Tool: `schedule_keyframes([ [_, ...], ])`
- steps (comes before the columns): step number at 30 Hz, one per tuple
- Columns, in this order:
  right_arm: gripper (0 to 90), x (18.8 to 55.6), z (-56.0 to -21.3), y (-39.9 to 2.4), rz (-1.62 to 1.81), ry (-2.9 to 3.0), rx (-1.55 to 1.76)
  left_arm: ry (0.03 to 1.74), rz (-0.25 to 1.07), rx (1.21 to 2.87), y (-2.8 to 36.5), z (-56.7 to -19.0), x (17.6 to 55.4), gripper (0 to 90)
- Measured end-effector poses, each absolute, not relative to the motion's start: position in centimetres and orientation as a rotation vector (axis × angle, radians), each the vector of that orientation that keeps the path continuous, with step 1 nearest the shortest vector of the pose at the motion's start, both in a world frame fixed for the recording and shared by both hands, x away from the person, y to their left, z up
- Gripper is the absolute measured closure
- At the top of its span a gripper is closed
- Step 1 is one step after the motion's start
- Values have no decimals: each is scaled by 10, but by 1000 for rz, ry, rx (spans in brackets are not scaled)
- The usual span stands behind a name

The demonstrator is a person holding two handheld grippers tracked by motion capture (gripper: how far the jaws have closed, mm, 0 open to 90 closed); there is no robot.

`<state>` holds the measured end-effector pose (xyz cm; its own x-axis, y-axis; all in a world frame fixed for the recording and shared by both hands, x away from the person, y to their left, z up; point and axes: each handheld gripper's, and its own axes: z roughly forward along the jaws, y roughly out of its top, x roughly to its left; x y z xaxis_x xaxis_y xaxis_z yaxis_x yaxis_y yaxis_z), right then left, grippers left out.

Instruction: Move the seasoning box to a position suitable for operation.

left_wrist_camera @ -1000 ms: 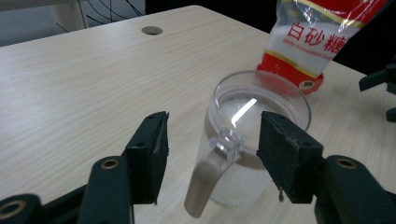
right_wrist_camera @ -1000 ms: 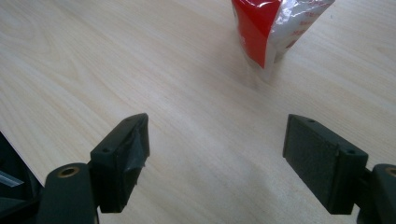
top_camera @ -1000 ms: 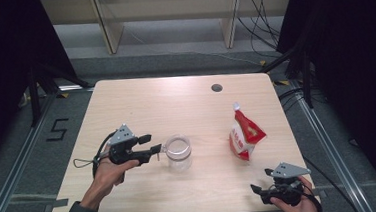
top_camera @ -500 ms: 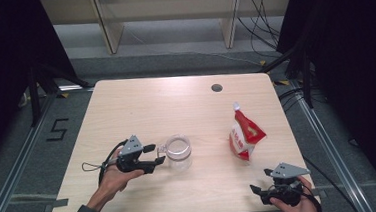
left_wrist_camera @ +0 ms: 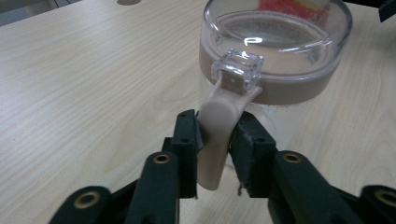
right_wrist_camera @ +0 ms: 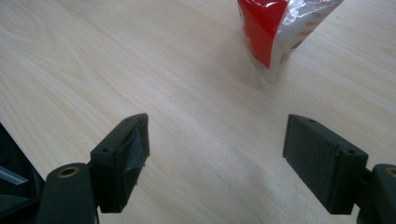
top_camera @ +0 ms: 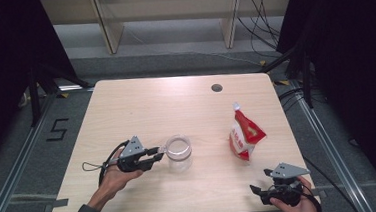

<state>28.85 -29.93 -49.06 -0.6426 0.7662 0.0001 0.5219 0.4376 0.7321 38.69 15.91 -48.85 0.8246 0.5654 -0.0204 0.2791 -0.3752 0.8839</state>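
Two tongs were at work on a pale wooden worktop (top_camera: 141, 104), one in each of my hands. From the high view, the left tongs (top_camera: 155, 156) lay low over the near left part of the worktop, pointing toward a clear jar (top_camera: 179, 153) that stood upright near the middle. In the left gripper view, the left tongs' jaws had just been closing, and their black pads (left_wrist_camera: 187, 140) pressed on both sides of the jar's beige latch handle (left_wrist_camera: 219, 135), which hung down from a clear plastic clasp (left_wrist_camera: 237, 69) at the rim. A clear domed lid (left_wrist_camera: 275, 35) sat on the jar, with a beige band just under it.

At the near right corner, the right tongs (top_camera: 261, 181) rested in my hand close to the worktop's edge. In the right gripper view, its jaws stood wide apart with only bare wood between them, gripping nothing.

A red and white pouch (top_camera: 246, 136) stood upright on the right side, well apart from the jar and just beyond the right tongs. A small dark round hole (top_camera: 217, 88) marked the far side of the worktop.
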Motion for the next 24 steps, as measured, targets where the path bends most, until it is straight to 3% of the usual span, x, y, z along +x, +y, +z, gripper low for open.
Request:
schedule_keyframes([
  [24, 239, 289, -490, -301, 1042, 2353, 1154, 563, 349, 2006, 140, -487, 374, 732],
])
